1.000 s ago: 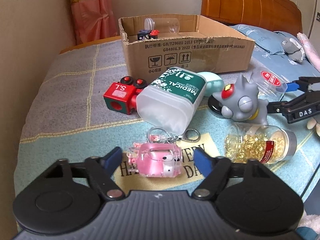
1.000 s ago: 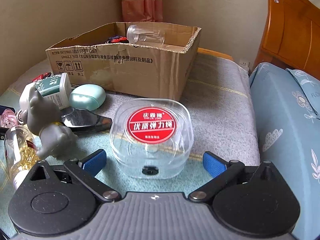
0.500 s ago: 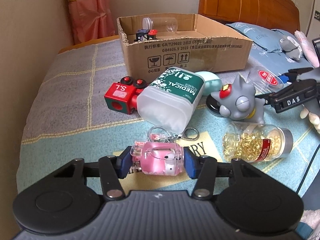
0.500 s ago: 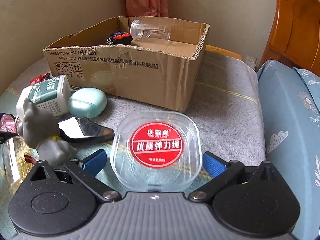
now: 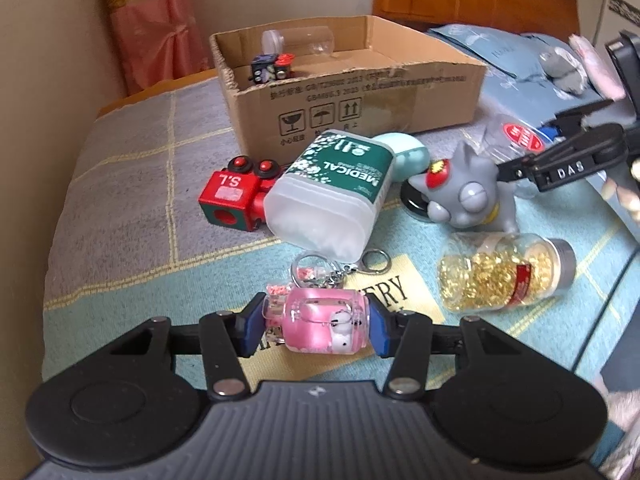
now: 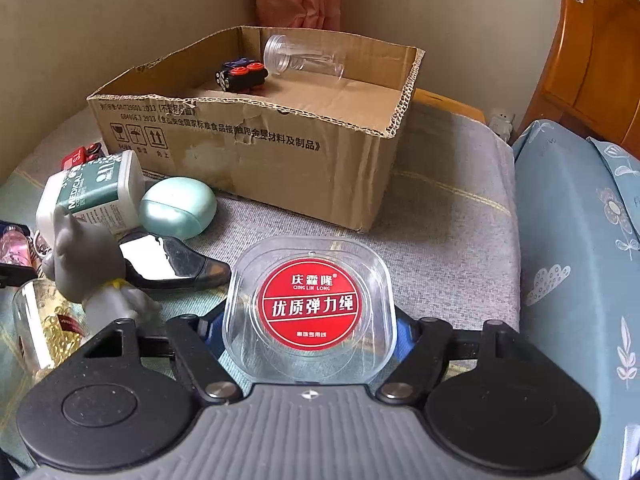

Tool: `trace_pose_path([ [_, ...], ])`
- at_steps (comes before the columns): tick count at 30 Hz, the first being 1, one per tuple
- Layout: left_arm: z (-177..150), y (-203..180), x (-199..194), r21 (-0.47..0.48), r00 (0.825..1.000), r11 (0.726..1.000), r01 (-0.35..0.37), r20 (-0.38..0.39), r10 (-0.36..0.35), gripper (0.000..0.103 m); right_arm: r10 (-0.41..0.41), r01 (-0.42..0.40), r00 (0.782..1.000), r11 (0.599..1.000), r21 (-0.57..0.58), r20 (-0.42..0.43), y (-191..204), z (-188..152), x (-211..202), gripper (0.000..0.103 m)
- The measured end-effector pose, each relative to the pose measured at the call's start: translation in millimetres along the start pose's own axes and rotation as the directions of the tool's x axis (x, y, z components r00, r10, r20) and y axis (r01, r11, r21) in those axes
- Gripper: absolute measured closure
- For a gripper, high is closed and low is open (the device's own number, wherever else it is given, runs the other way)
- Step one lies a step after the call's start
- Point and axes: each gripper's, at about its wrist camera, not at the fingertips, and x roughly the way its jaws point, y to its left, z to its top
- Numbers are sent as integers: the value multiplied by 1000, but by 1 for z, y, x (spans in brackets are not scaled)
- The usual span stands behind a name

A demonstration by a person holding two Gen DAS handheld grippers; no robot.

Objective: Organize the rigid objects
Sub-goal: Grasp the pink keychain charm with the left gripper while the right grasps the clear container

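My left gripper (image 5: 314, 326) is shut on a pink liquid-filled keychain charm (image 5: 320, 324), held just above the bedspread, its key rings (image 5: 340, 266) trailing. My right gripper (image 6: 310, 334) is shut on a clear plastic box with a red round label (image 6: 310, 308), lifted off the bed. The open cardboard box (image 5: 360, 100) stands at the back, also in the right wrist view (image 6: 256, 136). It holds a clear tube (image 6: 304, 58) and a small dark toy train (image 6: 240, 76).
On the bed lie a red toy block (image 5: 230, 198), a white MEDICAL bottle (image 5: 332, 196), a mint case (image 6: 178, 208), a grey cat figure (image 5: 466, 192), a jar of gold capsules (image 5: 508, 276) and a black mirror (image 6: 172, 260). A blue pillow (image 6: 580, 260) lies right.
Both grippers closed: the left on the pink charm, the right on the clear box. Both then lifted their objects slightly, and the right wrist view rose toward the cardboard box.
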Motion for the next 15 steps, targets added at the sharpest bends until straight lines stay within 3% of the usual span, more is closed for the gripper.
trace_pose_path([
  [8,15,2,-24,81,1000,997,7,-5,-7,53,30,-30,999,999,-42,11,2,11,-26,25],
  [15,36,0,-53,152,999,988,-1,39,-5,53,51,-45,997,995,-89,65,5,24,-56,24],
])
